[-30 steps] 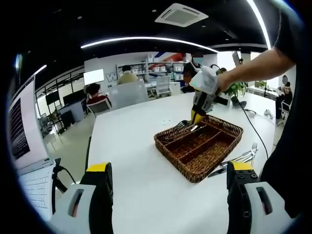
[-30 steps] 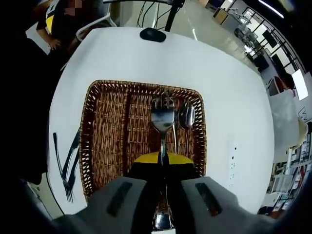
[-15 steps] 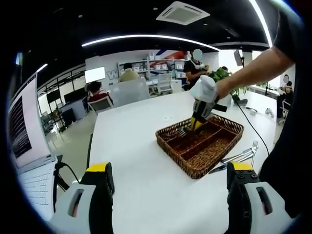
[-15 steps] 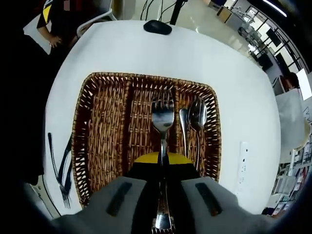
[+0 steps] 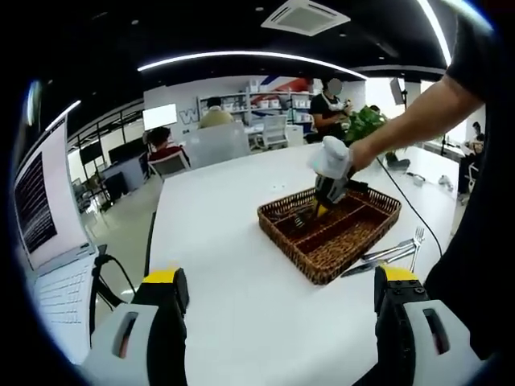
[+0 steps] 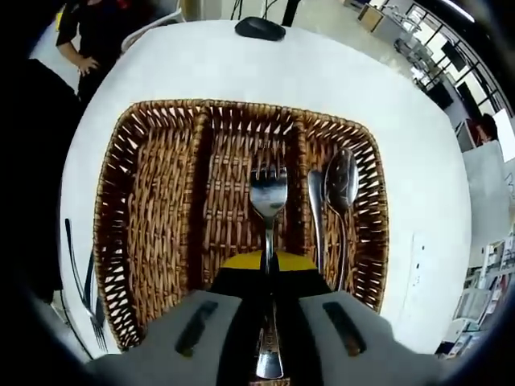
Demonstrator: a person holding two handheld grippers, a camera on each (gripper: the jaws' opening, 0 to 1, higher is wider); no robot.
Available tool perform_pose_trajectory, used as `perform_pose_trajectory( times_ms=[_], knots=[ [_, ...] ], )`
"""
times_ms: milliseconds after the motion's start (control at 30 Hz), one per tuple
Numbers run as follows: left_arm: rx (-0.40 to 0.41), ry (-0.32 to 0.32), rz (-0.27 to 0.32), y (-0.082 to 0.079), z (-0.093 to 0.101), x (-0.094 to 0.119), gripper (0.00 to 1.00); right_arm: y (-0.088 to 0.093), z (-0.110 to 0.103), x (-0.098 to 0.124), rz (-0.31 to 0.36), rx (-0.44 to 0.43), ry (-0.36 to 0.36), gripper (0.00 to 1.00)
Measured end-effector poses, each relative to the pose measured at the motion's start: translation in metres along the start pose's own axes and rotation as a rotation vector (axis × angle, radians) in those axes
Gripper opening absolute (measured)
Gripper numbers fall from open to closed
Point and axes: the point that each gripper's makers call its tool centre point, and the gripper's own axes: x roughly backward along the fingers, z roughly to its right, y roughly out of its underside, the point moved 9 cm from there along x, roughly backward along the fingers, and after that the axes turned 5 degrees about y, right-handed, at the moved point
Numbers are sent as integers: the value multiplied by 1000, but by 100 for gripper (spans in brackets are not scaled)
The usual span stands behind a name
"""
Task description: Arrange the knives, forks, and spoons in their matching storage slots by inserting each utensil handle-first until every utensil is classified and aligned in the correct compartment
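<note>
Fork (image 6: 268, 193) gripped in right fingers (image 6: 268, 259) over middle slot; spoons (image 6: 332, 201) filed, cutlery (image 5: 392, 253) on surface left, left fingers (image 5: 277, 296) open.

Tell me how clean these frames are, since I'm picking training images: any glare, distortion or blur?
Left gripper view: fisheye bends the table edges and ceiling light strips, which burn out white; the basket is small yet sharp. Right gripper view: the white table is bright, nearly washed out; the fork head carries glints but reads crisply, as do the spoons; the basket rim bulges with the lens.
</note>
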Motion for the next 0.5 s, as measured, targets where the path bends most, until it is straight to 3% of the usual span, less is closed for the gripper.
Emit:
perform_pose_trajectory(
  times_ms=[500],
  knots=[
    [-11,-2,-19,0,-4,7,99,-2,-6,-12,20,-6,40,1]
  ],
)
